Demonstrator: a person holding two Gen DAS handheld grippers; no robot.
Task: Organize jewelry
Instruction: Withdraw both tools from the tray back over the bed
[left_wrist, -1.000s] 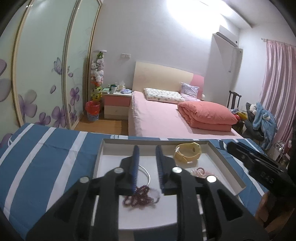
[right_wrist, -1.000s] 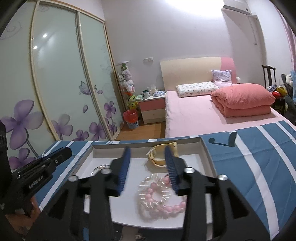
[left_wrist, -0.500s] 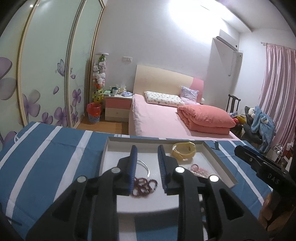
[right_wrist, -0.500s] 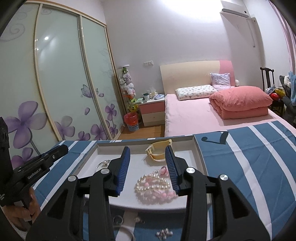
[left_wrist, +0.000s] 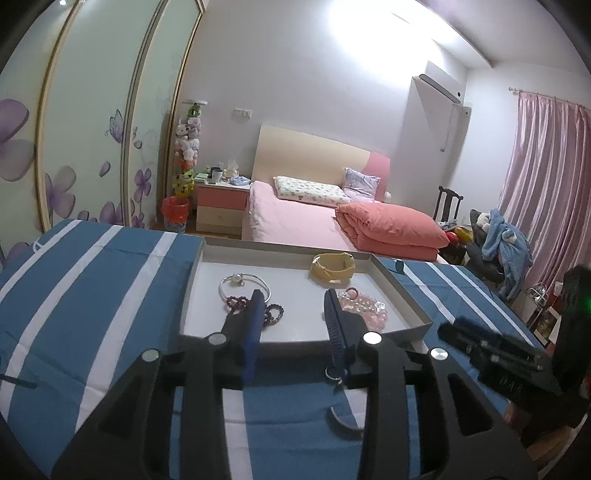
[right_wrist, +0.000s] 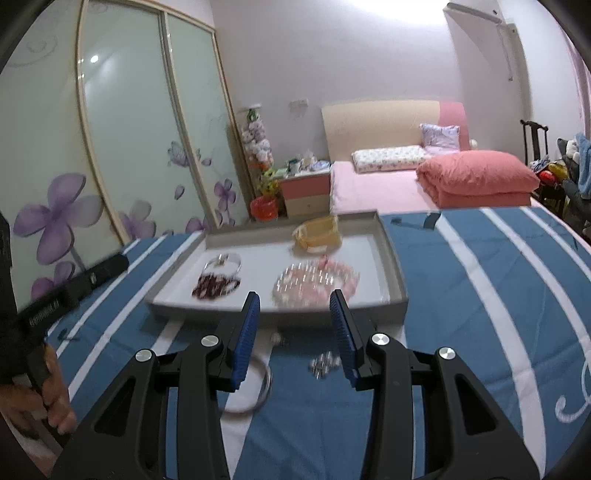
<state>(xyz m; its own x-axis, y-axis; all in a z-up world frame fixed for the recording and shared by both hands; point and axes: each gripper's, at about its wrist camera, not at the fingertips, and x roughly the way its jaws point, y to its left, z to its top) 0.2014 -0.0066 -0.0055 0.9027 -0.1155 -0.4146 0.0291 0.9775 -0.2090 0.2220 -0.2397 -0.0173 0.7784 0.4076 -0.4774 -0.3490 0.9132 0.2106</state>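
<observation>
On the blue-and-white striped worktop (left_wrist: 92, 280) a shallow grey tray (left_wrist: 402, 295) is seen, and the jewelry is gathered inside it. From the left wrist view a silver bangle (left_wrist: 244, 284) is made out at the tray's left, with a dark red bead bracelet (left_wrist: 273, 312) just in front of it, partly hidden by a blue pad. A yellow band (left_wrist: 332, 267) is set toward the far wall, and a pink and pearl bead bracelet (left_wrist: 365, 308) is laid at the right. The left tool (left_wrist: 293, 314) is held over the tray's near edge; its jaws are opening, and nothing is pinched between them.

From the right wrist view the same tray (right_wrist: 391, 258) is shown from farther back and somewhat blurred, with the dark red beads (right_wrist: 216, 286), the bangle (right_wrist: 223, 262), the yellow band (right_wrist: 317, 232) and the pink and pearl beads (right_wrist: 316, 282) inside. Only here are loose pieces shown on the cloth in front of the tray: a white ring-shaped bangle (right_wrist: 255, 391), a small cluster of clear beads (right_wrist: 325, 363) and a tiny blurred piece (right_wrist: 277, 338). The right tool (right_wrist: 293, 314) is held spread apart above these, gripping nothing. At the left edge a hand (right_wrist: 44, 398) is seen around the other tool's handle.
</observation>
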